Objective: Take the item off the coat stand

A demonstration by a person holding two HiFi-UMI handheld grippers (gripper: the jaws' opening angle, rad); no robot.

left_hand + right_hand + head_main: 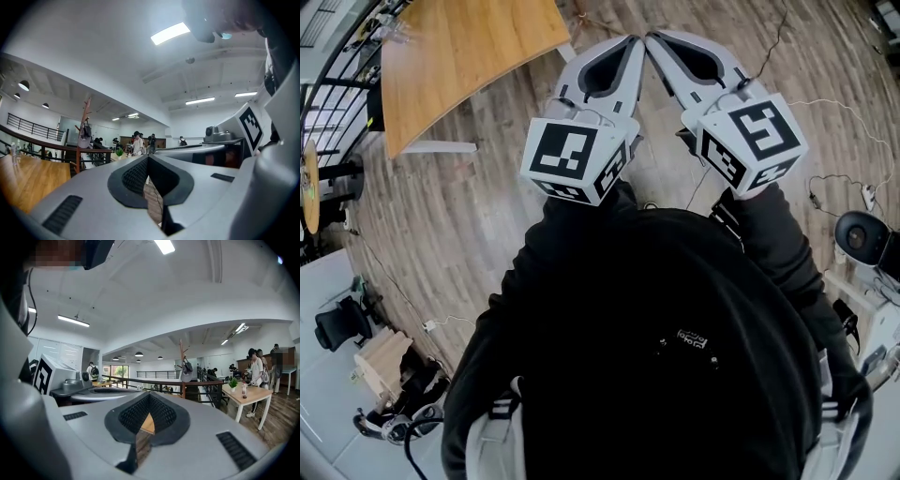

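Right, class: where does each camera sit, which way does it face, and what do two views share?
Head view: on the person's head, looking steeply down; left gripper, right gripper and black-clad torso show above wooden floor.
Left gripper view: on the left gripper, facing level along its shut jaws; right gripper alongside.
Right gripper view: on the right gripper, along its shut jaws; left gripper alongside.
Shared: both gripper views catch the coat stand and its hanging item.

You are holding the pale grey left gripper (630, 42) and right gripper (654, 39), both showing black-and-white square markers (565, 150), and wearing a black top (656, 328) above brown wood-grain floor (469, 225).
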